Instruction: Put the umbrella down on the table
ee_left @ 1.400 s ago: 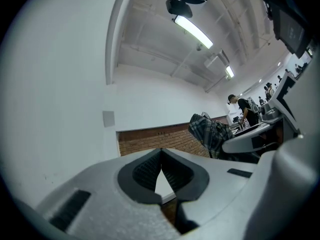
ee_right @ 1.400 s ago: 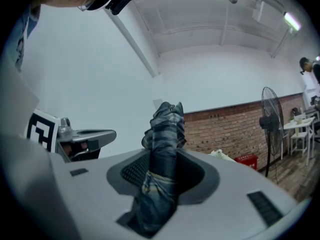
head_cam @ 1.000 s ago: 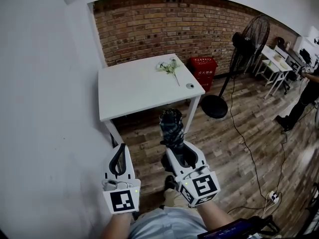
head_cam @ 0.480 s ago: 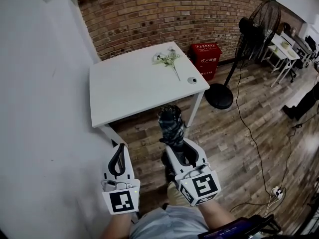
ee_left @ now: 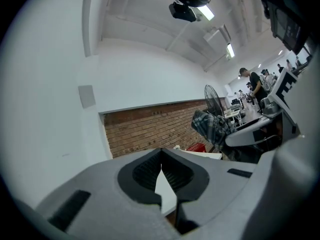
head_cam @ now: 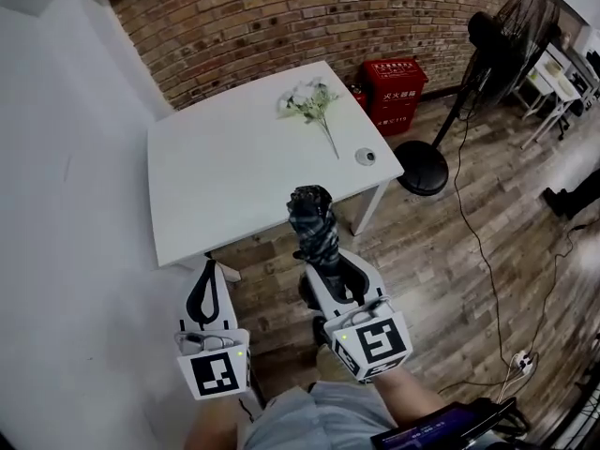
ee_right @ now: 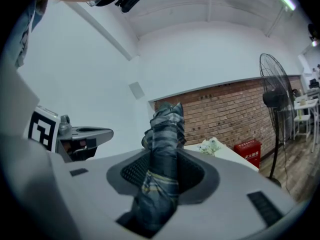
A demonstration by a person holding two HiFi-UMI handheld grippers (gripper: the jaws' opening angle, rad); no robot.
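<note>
A folded dark plaid umbrella (head_cam: 315,225) sticks out forward from my right gripper (head_cam: 325,262), whose jaws are shut on its lower part. In the right gripper view the umbrella (ee_right: 165,144) fills the gap between the pads and rises past them. Its tip reaches the front edge of the white table (head_cam: 234,172). My left gripper (head_cam: 208,270) hangs to the left, level with the right one, below the table's front edge. Its jaws (ee_left: 161,170) are shut with nothing between them.
A bunch of white flowers (head_cam: 314,103) and a small round object (head_cam: 366,156) lie on the table's far right part. A red box (head_cam: 396,82) and a standing fan (head_cam: 424,167) stand to the right. Cables and a power strip (head_cam: 516,366) cross the wooden floor. A white wall runs along the left.
Both grippers have moved forward toward the table, which now looks larger and closer. The umbrella's tip has come up to the table's front edge. Both grips are unchanged.
</note>
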